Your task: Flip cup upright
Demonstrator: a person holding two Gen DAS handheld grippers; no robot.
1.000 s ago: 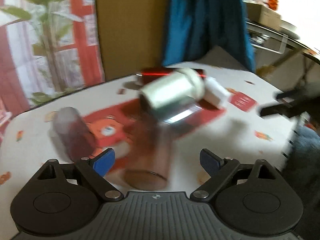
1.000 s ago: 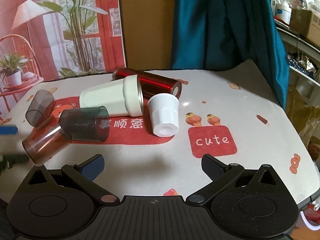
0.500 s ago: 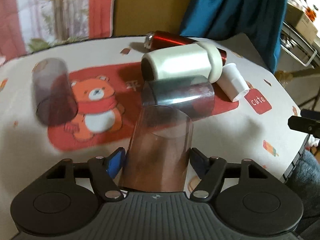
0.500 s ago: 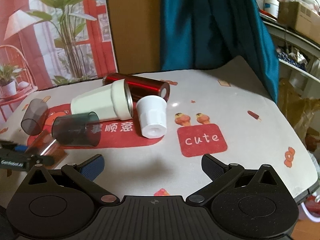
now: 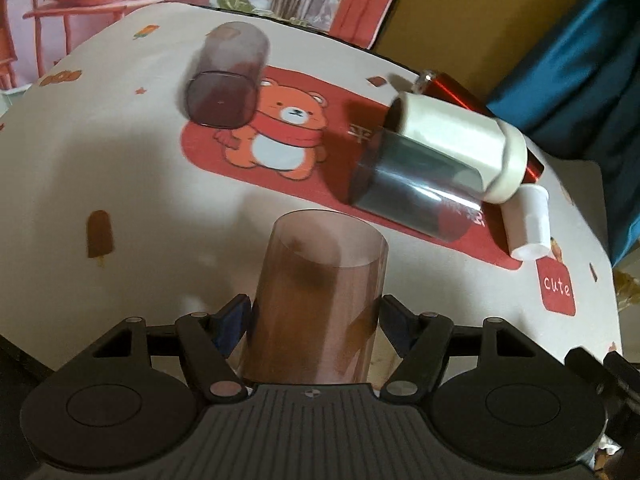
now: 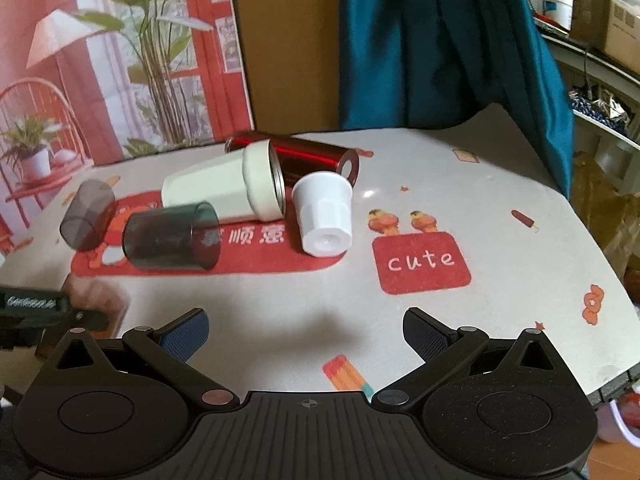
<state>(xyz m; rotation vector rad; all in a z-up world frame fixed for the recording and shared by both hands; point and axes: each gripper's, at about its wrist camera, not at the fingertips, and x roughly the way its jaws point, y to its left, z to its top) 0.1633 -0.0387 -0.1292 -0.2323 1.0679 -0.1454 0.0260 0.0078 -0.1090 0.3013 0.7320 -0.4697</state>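
My left gripper [image 5: 314,320] is shut on a translucent brown cup [image 5: 320,300], which points forward along the fingers above the table, its far end towards the other cups. The cup shows only partly in the right wrist view [image 6: 98,300], behind the left gripper at the left edge. My right gripper [image 6: 306,330] is open and empty over the table's near side. Other cups lie on their sides: a dark grey one [image 6: 170,236], a smoky one [image 6: 86,216], a cream one [image 6: 232,186], a small white one [image 6: 324,216] and a red metallic tumbler [image 6: 304,156].
The table [image 6: 500,240] has a white cloth with a red bear print [image 5: 280,136] and a red "cute" patch [image 6: 422,262]. A teal curtain [image 6: 440,40] and a poster wall stand behind it. The table's right edge drops off near shelves.
My left gripper has closed on the brown cup and lifted and swung it, so the view now looks down on the table. My right gripper has barely moved.
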